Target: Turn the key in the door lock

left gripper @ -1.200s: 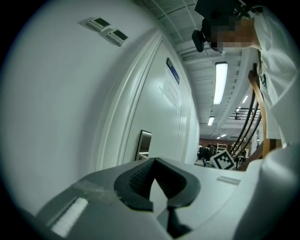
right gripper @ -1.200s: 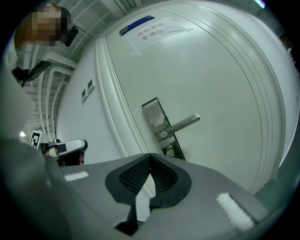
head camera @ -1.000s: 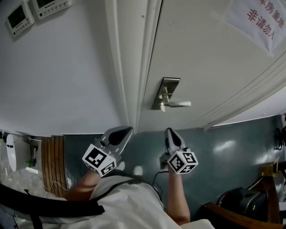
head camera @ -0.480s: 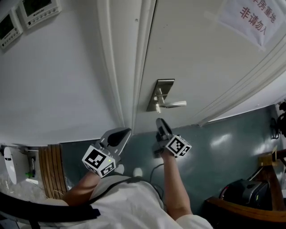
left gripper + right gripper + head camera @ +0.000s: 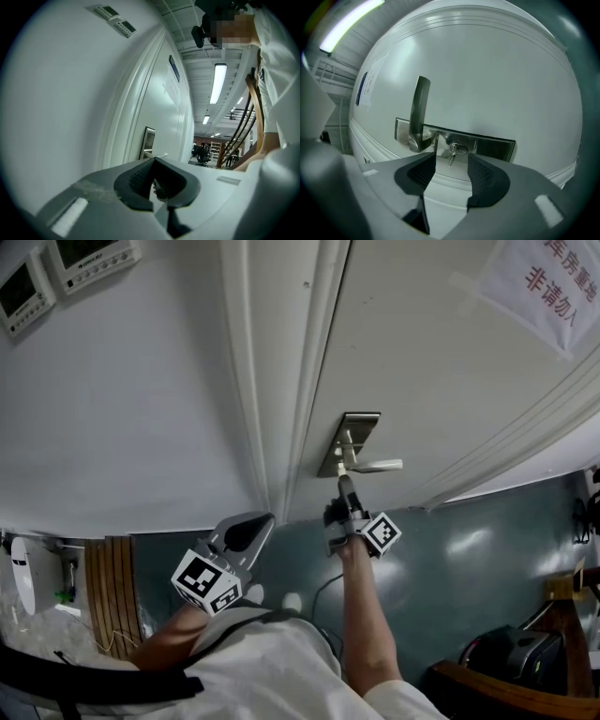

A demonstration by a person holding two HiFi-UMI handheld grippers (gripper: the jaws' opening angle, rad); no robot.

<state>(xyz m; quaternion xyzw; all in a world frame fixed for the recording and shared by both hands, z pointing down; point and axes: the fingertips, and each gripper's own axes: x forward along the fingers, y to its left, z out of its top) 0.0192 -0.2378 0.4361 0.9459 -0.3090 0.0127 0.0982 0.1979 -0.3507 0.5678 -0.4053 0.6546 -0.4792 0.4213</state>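
Note:
A steel lock plate [image 5: 356, 439] with a lever handle [image 5: 379, 465] sits on the white door [image 5: 441, 381]. A small key [image 5: 453, 152] hangs in the lock beside the handle [image 5: 419, 112] on the plate [image 5: 492, 145]. My right gripper [image 5: 343, 484] points at the plate from just below. Its jaws have just been opening and now stand wide. In the right gripper view the gripper [image 5: 452, 161] frames the key between its fingertips, and the pads do not touch it. My left gripper [image 5: 265, 519] is low beside the door frame, shut and empty, and points along the wall [image 5: 154, 161].
The door frame [image 5: 291, 381] runs left of the lock. A paper notice [image 5: 548, 282] with red print hangs on the door's upper right. Two wall control panels [image 5: 89, 254] are at top left. Wooden furniture [image 5: 506, 685] stands bottom right, and wooden slats [image 5: 111, 587] are at the left.
My right gripper has moved up to the lock plate, rolled over, and its jaws have gone from shut to wide open. The left gripper has stayed put.

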